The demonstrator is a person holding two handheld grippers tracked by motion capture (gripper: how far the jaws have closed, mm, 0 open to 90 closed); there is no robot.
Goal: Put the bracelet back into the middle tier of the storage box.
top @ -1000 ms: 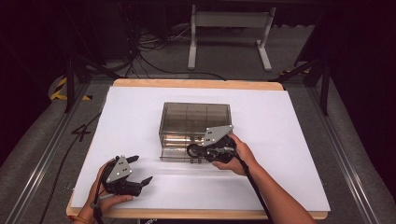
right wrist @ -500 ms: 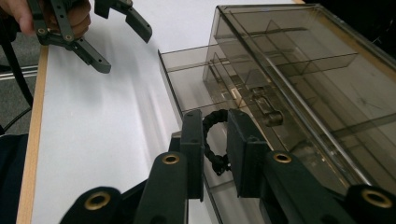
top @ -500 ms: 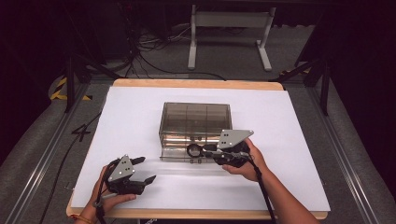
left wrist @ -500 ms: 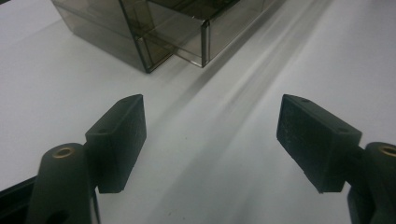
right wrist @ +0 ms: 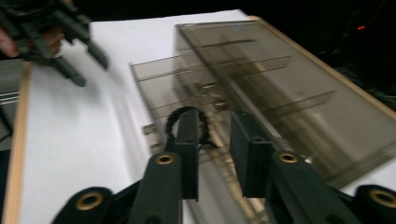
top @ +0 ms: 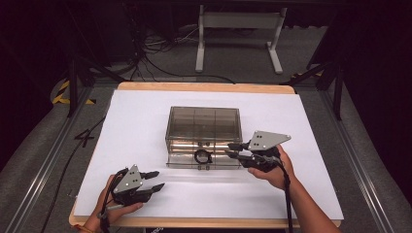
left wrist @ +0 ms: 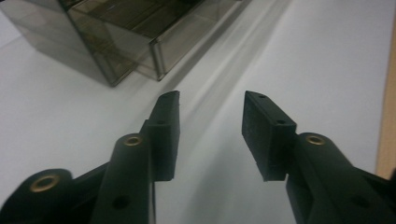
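A smoky clear plastic drawer box [top: 204,128] sits mid-bench on the white bench [top: 145,111]. Its lower drawer [top: 184,160] is slid partly out toward six o'clock, with a black ring [top: 202,156] at its front. The right tool [top: 232,149], at four o'clock from the box, has its jaws slightly apart, gripping nothing. The left tool [top: 156,179], at seven o'clock, has just been closing and is empty, jaws part open.

A smoky brown see-through drawer box [top: 204,127] stands on a plain white table cover [top: 301,121], whose edge shows pale wood [top: 204,87]. In front of the box lies a black ring [top: 201,156]. Both grippers are black with grey plates: left gripper [top: 154,180], right gripper [top: 231,150].
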